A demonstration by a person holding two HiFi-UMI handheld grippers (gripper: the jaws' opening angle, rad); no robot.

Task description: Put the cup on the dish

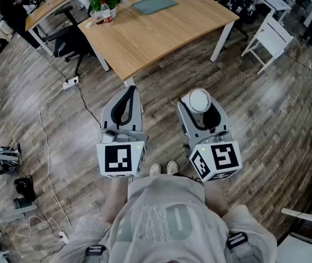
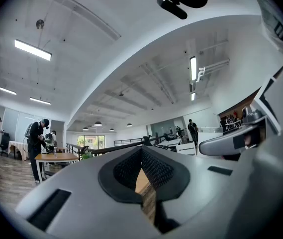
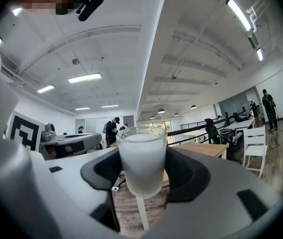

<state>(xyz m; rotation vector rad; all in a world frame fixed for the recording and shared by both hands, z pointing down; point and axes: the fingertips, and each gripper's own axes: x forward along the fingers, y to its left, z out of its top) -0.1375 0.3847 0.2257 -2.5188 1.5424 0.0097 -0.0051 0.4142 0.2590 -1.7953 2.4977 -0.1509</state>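
Note:
A frosted white cup [image 1: 199, 99] sits upright between the black pads of my right gripper [image 1: 200, 107], which is shut on it and held over the wooden floor, short of the table. In the right gripper view the cup [image 3: 142, 158] fills the gap between the pads of that gripper [image 3: 142, 176]. A flat teal dish [image 1: 154, 4] lies on the far part of the wooden table [image 1: 161, 40]. My left gripper [image 1: 128, 95] is level with the right one, shut, with nothing in it; its pads meet at the tips in the left gripper view [image 2: 142, 152].
A potted plant [image 1: 102, 0] and small bottles stand at the table's far left corner. White chairs [image 1: 271, 34] stand to the right. Cables and a power strip [image 1: 71, 83] lie on the floor at left. A person [image 1: 12, 10] sits at another desk, far left.

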